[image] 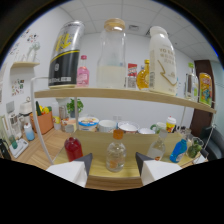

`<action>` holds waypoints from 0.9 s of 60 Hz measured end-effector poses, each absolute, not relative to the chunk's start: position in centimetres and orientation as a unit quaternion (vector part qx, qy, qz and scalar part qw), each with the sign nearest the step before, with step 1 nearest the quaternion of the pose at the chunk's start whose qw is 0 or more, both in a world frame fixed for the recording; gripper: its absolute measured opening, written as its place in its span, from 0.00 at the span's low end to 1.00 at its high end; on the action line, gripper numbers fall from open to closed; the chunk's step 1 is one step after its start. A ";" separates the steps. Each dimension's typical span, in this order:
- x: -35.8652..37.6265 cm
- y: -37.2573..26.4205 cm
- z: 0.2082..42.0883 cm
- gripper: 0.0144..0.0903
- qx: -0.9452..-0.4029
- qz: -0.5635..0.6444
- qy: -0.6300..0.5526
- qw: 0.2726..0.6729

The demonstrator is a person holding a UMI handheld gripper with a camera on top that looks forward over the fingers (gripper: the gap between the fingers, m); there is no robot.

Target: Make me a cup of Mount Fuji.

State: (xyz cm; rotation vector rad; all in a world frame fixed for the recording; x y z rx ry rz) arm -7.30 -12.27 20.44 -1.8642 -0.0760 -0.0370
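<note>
Bottles for the drink are arranged on two levels. A small clear bottle with an orange cap is seen standing upright on the wooden counter, between the two fingers of the hand-held gripper and just ahead of them, with a gap at either side; the fingers are spread apart and nothing is pressed by them. A red bottle is set to its left, and a blue bottle with a pale one beside it to its right. Beyond these, several white bowls are lined along the back of the counter.

Above, a wooden shelf is held across the view. On it a black and yellow can, a small pink bottle, a large clear jar with pale liquid, a small amber bottle and a tall cream bottle are stood in a row.

Further off, white walls, a tiled ceiling and a dark door are made out, with a green plant and an orange box at the left.
</note>
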 end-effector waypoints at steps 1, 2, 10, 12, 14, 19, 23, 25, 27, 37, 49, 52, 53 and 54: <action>-7.2 -11.9 20.3 0.86 -0.803 -0.016 -0.030 0.594; -7.2 -11.5 20.0 0.85 -0.804 -0.015 -0.028 0.594; -7.4 -9.9 18.5 0.62 -0.812 0.007 -0.025 0.584; -7.3 -9.6 18.4 0.52 -0.811 0.007 -0.025 0.585; -7.1 -9.4 18.3 0.43 -0.809 0.005 -0.022 0.587; -7.0 -9.1 18.2 0.30 -0.807 0.007 -0.019 0.590; -7.2 -9.0 18.2 0.30 -0.806 0.011 -0.021 0.591; -7.2 -9.0 18.2 0.29 -0.805 0.012 -0.021 0.592; -7.2 -9.1 18.2 0.29 -0.805 0.012 -0.023 0.593; -7.2 -9.9 18.8 0.28 -0.799 0.005 -0.037 0.601; -8.3 -14.0 21.1 0.28 -0.789 0.027 -0.035 0.612; -8.4 -15.5 21.1 0.28 -0.789 0.030 -0.031 0.612; -8.5 -16.0 20.9 0.28 -0.790 0.031 -0.031 0.611; -8.5 -16.5 20.8 0.28 -0.791 0.031 -0.032 0.610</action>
